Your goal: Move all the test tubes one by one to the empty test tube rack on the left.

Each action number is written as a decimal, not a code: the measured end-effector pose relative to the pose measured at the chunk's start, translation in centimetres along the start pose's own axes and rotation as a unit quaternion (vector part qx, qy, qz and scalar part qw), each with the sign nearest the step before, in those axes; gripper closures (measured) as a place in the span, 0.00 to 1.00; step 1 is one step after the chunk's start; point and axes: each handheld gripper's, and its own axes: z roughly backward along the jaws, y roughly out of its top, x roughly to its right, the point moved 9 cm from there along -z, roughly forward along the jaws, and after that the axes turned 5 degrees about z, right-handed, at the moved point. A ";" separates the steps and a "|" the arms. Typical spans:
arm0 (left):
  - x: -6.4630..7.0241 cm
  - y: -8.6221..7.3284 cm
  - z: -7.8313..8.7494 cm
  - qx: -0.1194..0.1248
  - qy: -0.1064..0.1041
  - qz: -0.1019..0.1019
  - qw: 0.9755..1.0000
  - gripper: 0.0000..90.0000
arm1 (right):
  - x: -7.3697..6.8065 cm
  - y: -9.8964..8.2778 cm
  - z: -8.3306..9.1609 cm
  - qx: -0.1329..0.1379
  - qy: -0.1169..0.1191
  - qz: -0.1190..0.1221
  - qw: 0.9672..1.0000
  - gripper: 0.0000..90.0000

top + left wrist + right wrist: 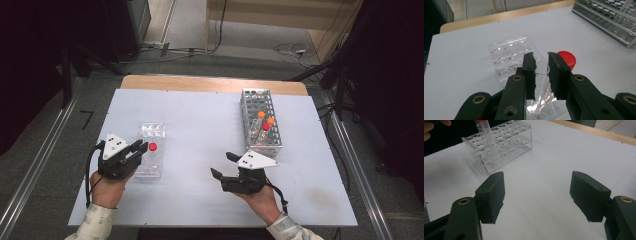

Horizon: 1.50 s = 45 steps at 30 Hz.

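A clear tube with a red cap [152, 147] hangs over the clear plastic rack [150, 131] at the table's left. My left gripper [141, 148] is shut on it near its top. In the left gripper view the tube's body [541, 75] shows in the narrow gap between the jaws, and the red cap [567, 58] shows just past the right jaw's tip. In the right gripper view the tube [488, 141] leans slightly, its lower end in a well of the rack [509, 137]. My right gripper [221, 164] rests near the table's front, open and with nothing in it [537, 177].
A metal wire rack [257, 102] stands at the back right and holds two orange-capped tubes [261, 114] and a red-capped one [266, 127]. The white tabletop [200, 125] lies bare between the two racks. Cables run across the floor beyond the table.
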 end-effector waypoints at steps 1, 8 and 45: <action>0.0 -0.1 0.0 -0.003 -0.002 0.001 1.000 0.85 | 0.0 0.0 0.0 0.000 0.000 0.000 1.000 0.30; 0.0 0.1 0.1 0.001 -0.008 0.016 1.000 0.83 | 0.0 0.0 0.0 0.001 0.000 -0.001 1.000 0.30; 2.8 2.2 1.5 0.055 -0.050 0.058 0.996 0.22 | 8.7 -2.0 4.7 0.005 -0.118 -0.063 0.991 0.35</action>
